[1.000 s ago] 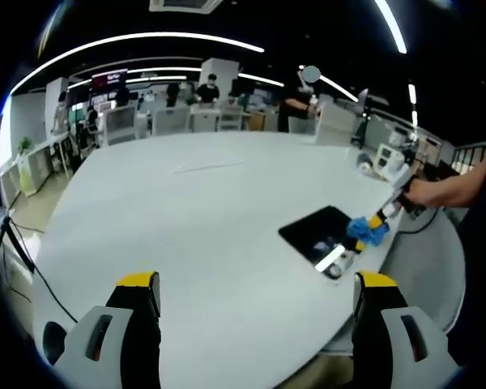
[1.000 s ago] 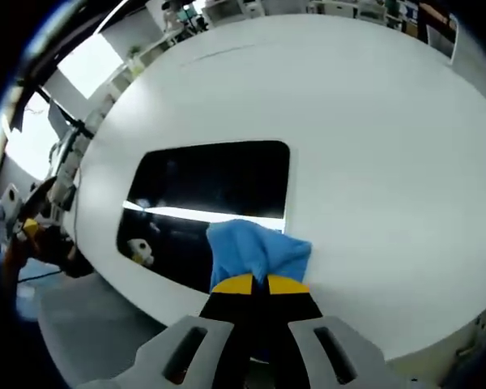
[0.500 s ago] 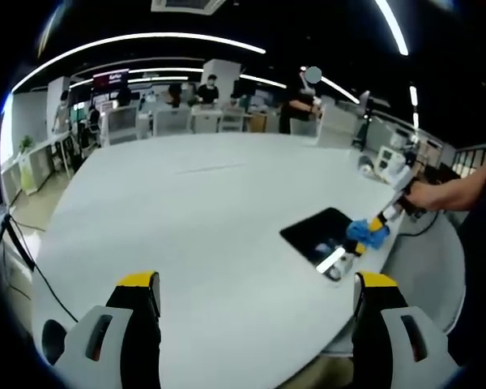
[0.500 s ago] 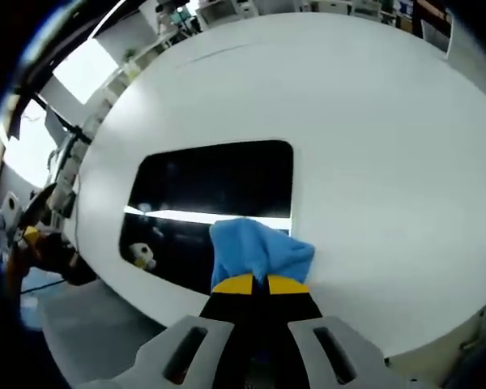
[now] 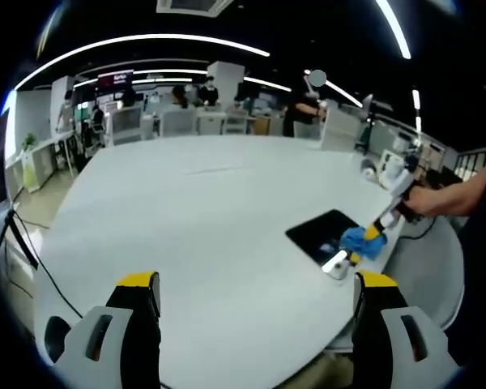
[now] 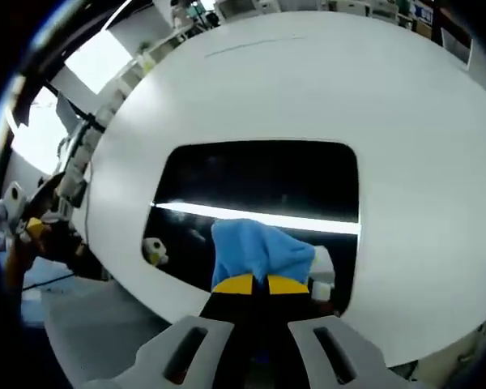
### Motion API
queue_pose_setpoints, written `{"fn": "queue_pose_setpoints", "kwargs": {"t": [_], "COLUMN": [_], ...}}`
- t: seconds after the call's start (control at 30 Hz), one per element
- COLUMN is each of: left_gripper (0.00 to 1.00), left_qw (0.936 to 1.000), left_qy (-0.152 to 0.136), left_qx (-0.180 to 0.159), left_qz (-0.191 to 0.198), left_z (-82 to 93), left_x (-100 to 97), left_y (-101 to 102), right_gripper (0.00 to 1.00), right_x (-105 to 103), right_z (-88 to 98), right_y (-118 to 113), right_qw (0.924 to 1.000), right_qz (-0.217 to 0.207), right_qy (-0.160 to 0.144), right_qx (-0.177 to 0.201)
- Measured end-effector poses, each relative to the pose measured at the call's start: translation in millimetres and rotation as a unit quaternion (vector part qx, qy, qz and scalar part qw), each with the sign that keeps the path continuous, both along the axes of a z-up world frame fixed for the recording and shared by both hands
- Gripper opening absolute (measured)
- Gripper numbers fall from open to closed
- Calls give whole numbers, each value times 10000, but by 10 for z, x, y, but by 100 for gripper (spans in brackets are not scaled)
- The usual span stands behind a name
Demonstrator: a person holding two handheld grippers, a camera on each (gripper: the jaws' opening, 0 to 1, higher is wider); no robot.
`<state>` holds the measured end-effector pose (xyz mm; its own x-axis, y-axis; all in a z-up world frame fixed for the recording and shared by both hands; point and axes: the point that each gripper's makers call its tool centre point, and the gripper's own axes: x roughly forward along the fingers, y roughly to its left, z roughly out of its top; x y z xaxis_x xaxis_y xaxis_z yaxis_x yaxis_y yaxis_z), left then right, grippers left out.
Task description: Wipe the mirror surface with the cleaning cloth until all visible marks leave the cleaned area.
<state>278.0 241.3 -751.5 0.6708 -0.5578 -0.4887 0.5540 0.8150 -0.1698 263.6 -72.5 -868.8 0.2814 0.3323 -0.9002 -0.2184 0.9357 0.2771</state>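
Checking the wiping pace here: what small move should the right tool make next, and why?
Probably sweep the blue cloth forward across the mirror. The right tool holds it shut at the mirror's near edge, so most of the dark glass lies ahead of it, unwiped in this stroke. The left tool hangs open, apart.

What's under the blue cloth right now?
The blue cloth, pinched in the right claw, lies on the dark mirror near its close edge. The glass under the cloth is covered, so any marks there can't be seen.
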Motion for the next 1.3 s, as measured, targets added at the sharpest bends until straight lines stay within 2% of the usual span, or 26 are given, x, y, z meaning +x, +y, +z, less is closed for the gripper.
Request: {"fn": "queue_pose_setpoints", "kwargs": {"t": [0.17,0.27,0.33,0.53,0.6,0.77,0.97,1.1,1.3], "left_gripper": [100,100,100,100,100,100,100,100,100], "left_qw": [10000,10000,10000,10000,10000,10000,9999,9998,9996], "left_qy": [12,19,23,-4,12,-3,-6,21,13], "left_qx": [-4,-28,-36,-4,10,13,23,43,46], "left_qz": [-8,-16,-39,-18,-7,89,168,198,261], "left_z": [-15,-32,-33,-25,-23,-14,-33,-45,-44], "left_x": [-13,-14,-19,0,1,-1,-31,-45,-28], "left_y": [9,9,6,93,129,220,275,317,370], "right_gripper": [0,0,0,0,0,0,0,0,0], "right_x": [12,18,27,43,44,61,55,70,66], "right_z": [4,1,5,7,9,6,11,3,7], "right_y": [199,312,370,671,757,902,1193,1281,1243], "right_qw": [9995,9994,9991,9985,9972,9973,9945,9909,9918], "right_qz": [292,347,392,536,701,724,1022,1313,1249], "right_qy": [-55,-37,-64,-88,-156,-120,-205,-273,-265], "right_qx": [-144,-76,-165,-85,-191,-78,2,-130,49]}}
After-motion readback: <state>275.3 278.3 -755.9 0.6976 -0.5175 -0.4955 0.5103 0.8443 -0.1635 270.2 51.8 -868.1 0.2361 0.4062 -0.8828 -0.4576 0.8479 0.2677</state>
